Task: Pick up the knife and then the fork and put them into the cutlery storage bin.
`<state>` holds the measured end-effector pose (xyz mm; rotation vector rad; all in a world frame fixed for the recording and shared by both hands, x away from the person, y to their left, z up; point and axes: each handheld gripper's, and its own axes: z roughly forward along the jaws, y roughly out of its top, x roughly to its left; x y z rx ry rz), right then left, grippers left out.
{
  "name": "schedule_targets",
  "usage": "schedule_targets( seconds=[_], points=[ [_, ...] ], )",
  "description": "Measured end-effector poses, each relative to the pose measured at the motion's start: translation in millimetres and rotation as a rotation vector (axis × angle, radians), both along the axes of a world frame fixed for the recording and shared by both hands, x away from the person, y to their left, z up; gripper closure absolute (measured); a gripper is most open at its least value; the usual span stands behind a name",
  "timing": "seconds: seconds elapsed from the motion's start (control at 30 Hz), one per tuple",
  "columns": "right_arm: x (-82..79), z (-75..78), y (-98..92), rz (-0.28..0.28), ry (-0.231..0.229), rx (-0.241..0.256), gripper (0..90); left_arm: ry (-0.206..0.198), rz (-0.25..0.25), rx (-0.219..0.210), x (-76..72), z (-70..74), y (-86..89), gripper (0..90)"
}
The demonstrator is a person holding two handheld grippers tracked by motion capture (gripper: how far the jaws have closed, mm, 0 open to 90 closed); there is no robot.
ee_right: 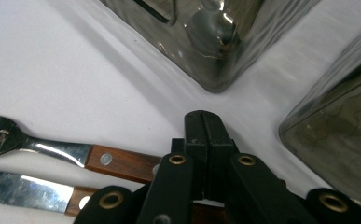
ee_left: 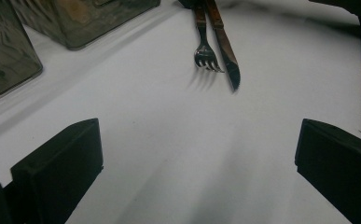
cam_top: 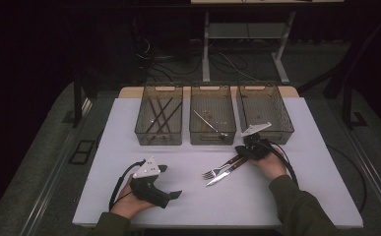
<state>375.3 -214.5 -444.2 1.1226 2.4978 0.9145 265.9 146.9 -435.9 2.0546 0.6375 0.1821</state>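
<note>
**Fork and knife on the worktop, right jaws closed beside their handles**

A steel fork with a brown wooden handle (cam_top: 219, 168) and a steel table knife with a matching wooden handle (cam_top: 226, 172) lie side by side on the white worktop (cam_top: 129, 147), right of centre, just in front of the middle bin. Their handles point toward the right hand-held gripper (cam_top: 251, 147), their tines and blade tip toward the person's left.

In the right gripper view the right hand-held gripper (ee_right: 205, 122) has its jaws pressed together with nothing between them; its tip sits on the worktop just beyond the handle ends of the fork (ee_right: 57, 150) and the knife (ee_right: 29, 192), both of which lie to one side of the jaws and not within them.

The left hand-held gripper (cam_top: 171, 182) rests low on the worktop at the front left, well apart from the cutlery. In its own view the left hand-held gripper (ee_left: 197, 158) has its jaws spread wide and empty, facing the fork (ee_left: 205, 53) and knife (ee_left: 227, 56).

Three smoky transparent plastic bins (cam_top: 212, 137) stand in a row at the back of the worktop. The left one holds dark sticks (cam_top: 161, 115), the middle one a slim metal utensil (cam_top: 205, 120).
</note>
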Motion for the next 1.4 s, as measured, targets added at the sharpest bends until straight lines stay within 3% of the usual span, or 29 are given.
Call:
schedule_targets(
  seconds=[0.7,1.4],
  points=[
    [-9.1,2.6,-4.6,0.041,0.026,-0.031,89.4,-0.001,0.000,-0.002,-0.2,0.4,0.4,0.0],
    [-26.8,5.9,-8.8,0.117,0.044,-0.063,89.4,-0.003,-0.001,0.001,-0.4,0.4,0.1,0.0]
  ],
)
